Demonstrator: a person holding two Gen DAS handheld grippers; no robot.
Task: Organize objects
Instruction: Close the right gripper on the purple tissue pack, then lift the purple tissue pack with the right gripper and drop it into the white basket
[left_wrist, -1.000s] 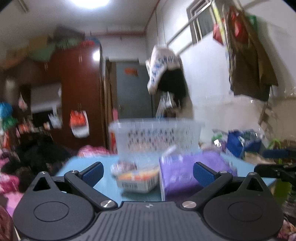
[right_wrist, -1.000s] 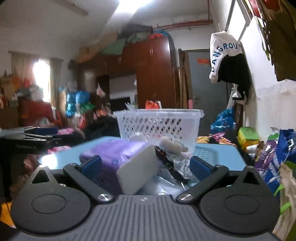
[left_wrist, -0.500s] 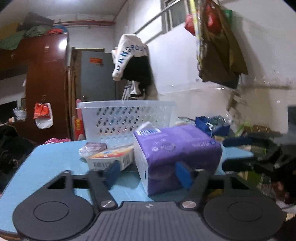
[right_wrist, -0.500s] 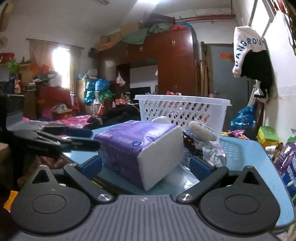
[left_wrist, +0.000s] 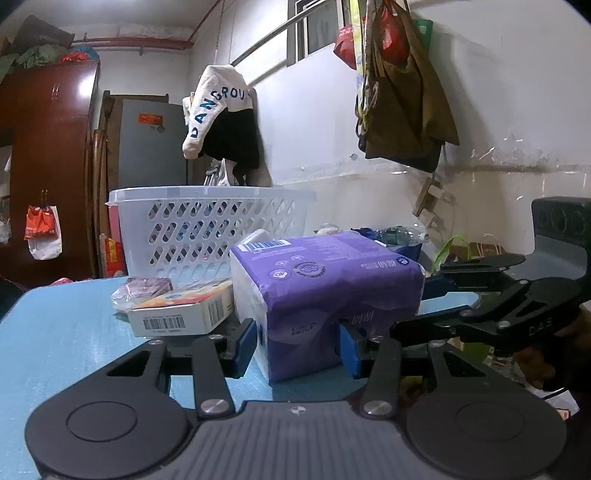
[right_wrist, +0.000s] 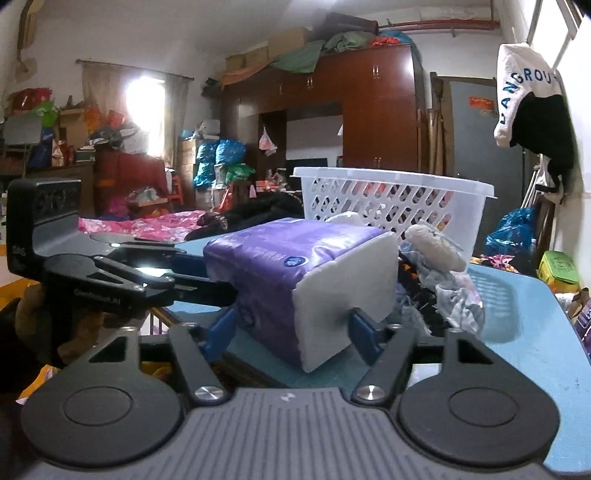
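A purple tissue pack (left_wrist: 325, 288) lies on the blue table (left_wrist: 62, 332) near its front corner. My left gripper (left_wrist: 297, 345) is shut on one corner of the pack, blue pads pressing both sides. My right gripper (right_wrist: 291, 325) is shut on the pack's other end (right_wrist: 295, 273), one pad dented into the white side. Each gripper shows in the other's view: the right gripper at the right of the left wrist view (left_wrist: 480, 295), the left gripper at the left of the right wrist view (right_wrist: 122, 273). A white perforated basket (left_wrist: 210, 229) stands behind the pack.
A flat white box (left_wrist: 184, 310) and a wrapped packet (left_wrist: 147, 288) lie left of the pack. Crumpled cloth and a beige bundle (right_wrist: 436, 258) lie between pack and basket. A wall with hanging bags (left_wrist: 402, 92) is on the right. Clutter surrounds the table.
Both grippers have moved in from open to closed on the purple pack, the left from one corner, the right from the other end. The pack stays on the table.
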